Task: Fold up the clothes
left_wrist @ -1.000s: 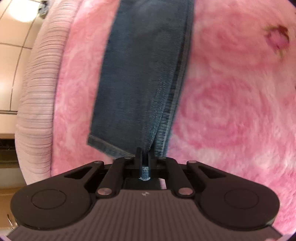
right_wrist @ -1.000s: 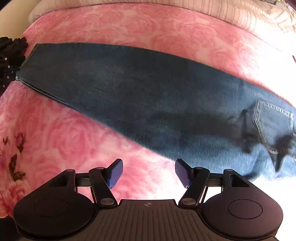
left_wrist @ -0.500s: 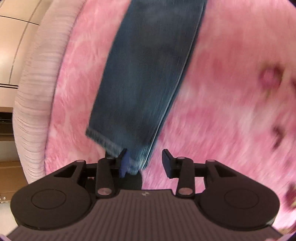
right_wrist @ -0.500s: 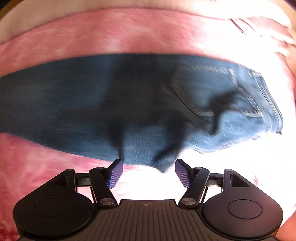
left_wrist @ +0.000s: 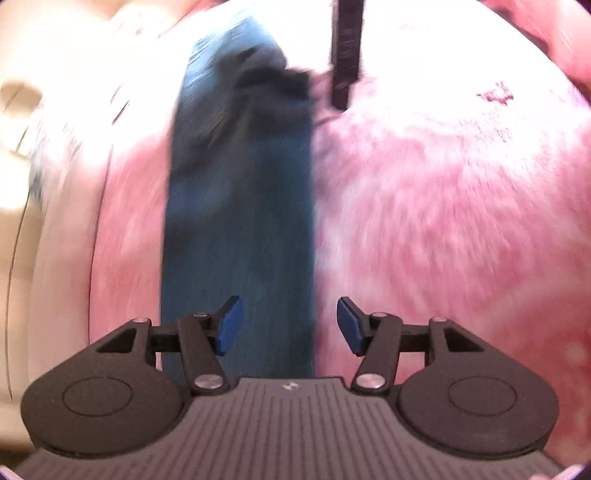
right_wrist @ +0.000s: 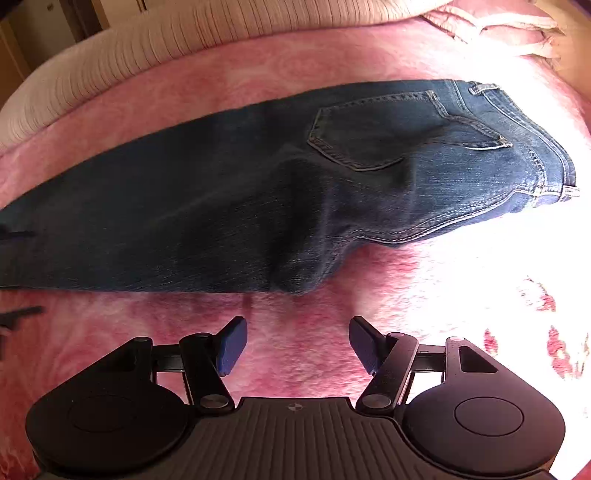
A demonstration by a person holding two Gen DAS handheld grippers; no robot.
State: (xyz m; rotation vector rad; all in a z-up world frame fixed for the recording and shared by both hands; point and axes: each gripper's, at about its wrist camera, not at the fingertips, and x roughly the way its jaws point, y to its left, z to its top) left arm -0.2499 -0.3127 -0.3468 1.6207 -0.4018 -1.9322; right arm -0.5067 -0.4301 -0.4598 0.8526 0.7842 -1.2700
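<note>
A pair of blue jeans [right_wrist: 258, 192] lies flat on the pink rose blanket [right_wrist: 303, 354], folded lengthwise with legs stacked, back pocket [right_wrist: 388, 129] up and the waistband at the right. In the left wrist view the leg [left_wrist: 240, 221] runs straight away from me, blurred. My left gripper [left_wrist: 286, 325] is open and empty, hovering over the leg's near end. My right gripper [right_wrist: 295, 345] is open and empty, just short of the jeans' near edge by the crotch.
A ribbed pale pillow or bed edge [right_wrist: 184, 48] runs along the far side. Crumpled pink fabric [right_wrist: 498, 26] lies at the far right. A dark strap-like object [left_wrist: 345, 55] hangs in the left wrist view. Bright sunlight washes out the blanket's right part.
My left gripper has let go of the jeans' hem, opened wide and swung over the leg. My right gripper stayed open and moved toward the seat and pocket end.
</note>
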